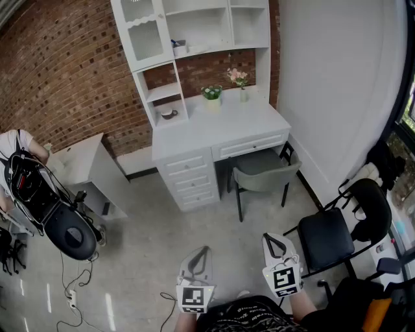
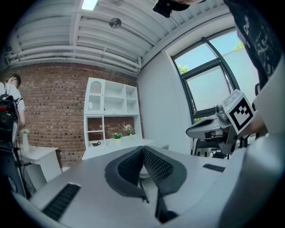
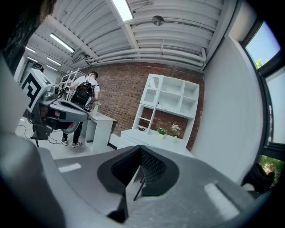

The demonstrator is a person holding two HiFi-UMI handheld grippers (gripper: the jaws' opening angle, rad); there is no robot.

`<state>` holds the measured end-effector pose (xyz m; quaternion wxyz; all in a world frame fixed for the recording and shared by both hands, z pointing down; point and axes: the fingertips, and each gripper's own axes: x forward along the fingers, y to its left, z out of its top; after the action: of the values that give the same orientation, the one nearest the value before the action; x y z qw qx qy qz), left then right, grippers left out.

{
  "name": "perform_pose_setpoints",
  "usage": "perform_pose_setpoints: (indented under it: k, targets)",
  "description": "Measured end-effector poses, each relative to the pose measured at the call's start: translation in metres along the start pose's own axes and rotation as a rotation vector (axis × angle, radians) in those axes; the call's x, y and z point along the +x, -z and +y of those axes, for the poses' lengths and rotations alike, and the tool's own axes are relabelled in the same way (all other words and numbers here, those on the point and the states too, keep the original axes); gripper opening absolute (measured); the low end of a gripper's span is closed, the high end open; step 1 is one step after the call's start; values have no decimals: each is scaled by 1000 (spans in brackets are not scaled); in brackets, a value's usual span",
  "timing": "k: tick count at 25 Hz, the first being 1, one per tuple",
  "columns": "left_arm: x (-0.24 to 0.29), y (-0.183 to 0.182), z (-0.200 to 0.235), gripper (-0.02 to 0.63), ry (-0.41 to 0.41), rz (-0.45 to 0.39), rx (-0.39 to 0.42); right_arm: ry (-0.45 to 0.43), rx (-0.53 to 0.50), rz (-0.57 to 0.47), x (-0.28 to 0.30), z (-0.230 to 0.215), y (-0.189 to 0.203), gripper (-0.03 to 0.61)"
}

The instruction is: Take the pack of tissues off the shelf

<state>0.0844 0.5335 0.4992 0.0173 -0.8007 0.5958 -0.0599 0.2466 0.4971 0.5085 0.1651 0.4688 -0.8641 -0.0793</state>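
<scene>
Tissue pack on shelf small, indistinct; left gripper, right gripper fingers together, empty.

Bright, even light fills the room. Ceiling lights glare white, and daylight enters through the window. Shadows are faint. Both gripper views bend hard toward black corners; the left gripper and right gripper look soft near their lenses. The head view is sharp.
</scene>
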Motion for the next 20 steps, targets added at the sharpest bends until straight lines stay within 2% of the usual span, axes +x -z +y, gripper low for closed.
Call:
perform_pose_setpoints:
  k: [5,13,20]
  targets:
    - [9,-4,0,9,5,3,-1,-10,60,-2,6,-13,-4,5]
    - [23,-6,-5,9,5,-1,37,-2,53,-32,13,-26,-5,5]
    - [41,-8,8,9,0,0,27,-2,52,-27,29,-31,-7,5]
